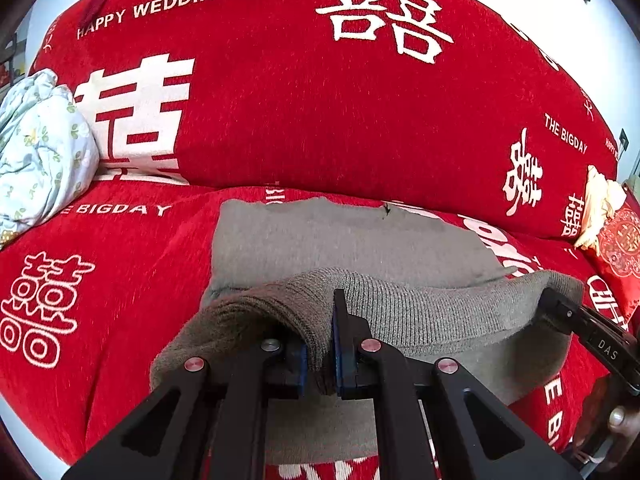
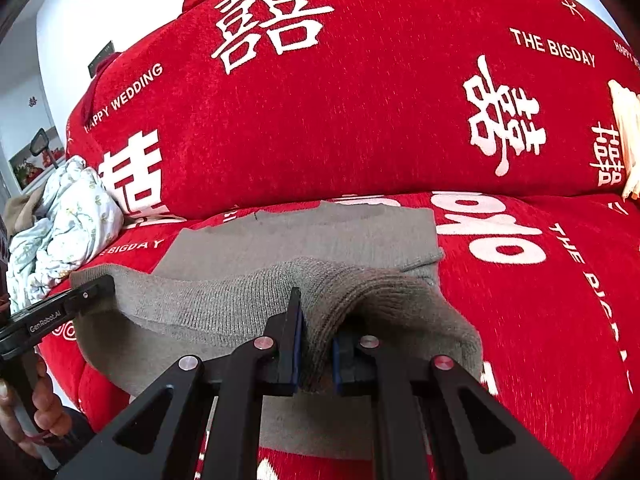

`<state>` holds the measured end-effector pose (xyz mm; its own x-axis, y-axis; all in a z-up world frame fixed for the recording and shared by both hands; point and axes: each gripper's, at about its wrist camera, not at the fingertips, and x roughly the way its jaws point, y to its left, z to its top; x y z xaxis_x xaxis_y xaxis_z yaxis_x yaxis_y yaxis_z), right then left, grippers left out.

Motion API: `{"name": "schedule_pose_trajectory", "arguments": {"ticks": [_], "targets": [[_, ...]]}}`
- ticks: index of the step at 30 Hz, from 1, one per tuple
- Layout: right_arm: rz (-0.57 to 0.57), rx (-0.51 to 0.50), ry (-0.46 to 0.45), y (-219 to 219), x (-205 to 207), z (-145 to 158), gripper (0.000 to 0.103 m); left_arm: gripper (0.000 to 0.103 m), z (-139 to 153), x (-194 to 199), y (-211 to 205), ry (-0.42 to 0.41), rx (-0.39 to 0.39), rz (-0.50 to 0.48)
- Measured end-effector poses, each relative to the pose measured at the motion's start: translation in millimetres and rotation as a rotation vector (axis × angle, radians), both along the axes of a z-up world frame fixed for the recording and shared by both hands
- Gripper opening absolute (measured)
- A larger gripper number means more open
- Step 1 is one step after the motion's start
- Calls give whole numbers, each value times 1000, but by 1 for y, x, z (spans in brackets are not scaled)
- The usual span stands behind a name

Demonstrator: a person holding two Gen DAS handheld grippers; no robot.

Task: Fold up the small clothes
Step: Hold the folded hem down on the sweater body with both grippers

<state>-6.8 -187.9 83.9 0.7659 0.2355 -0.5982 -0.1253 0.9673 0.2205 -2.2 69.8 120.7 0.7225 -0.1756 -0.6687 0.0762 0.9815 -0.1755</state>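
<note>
Left gripper (image 1: 320,344) pinches near hem | right gripper (image 2: 316,348) likewise | grey knit garment (image 1: 340,236) seems soft, light, limp | we grip corners.

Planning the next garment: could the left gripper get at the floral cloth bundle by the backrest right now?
Probably not yet. The left gripper is shut on the grey knit, so it must let go first. The floral bundle lies far to its left, with only open sofa between.
</note>
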Motion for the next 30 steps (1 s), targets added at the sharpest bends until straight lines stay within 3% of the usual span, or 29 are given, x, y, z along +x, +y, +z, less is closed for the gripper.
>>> {"name": "schedule_pose_trajectory", "arguments": {"ticks": [30], "targets": [[-5,34,2,-6,65,23,12,10,29,67,-6,7,1,-2]]}}
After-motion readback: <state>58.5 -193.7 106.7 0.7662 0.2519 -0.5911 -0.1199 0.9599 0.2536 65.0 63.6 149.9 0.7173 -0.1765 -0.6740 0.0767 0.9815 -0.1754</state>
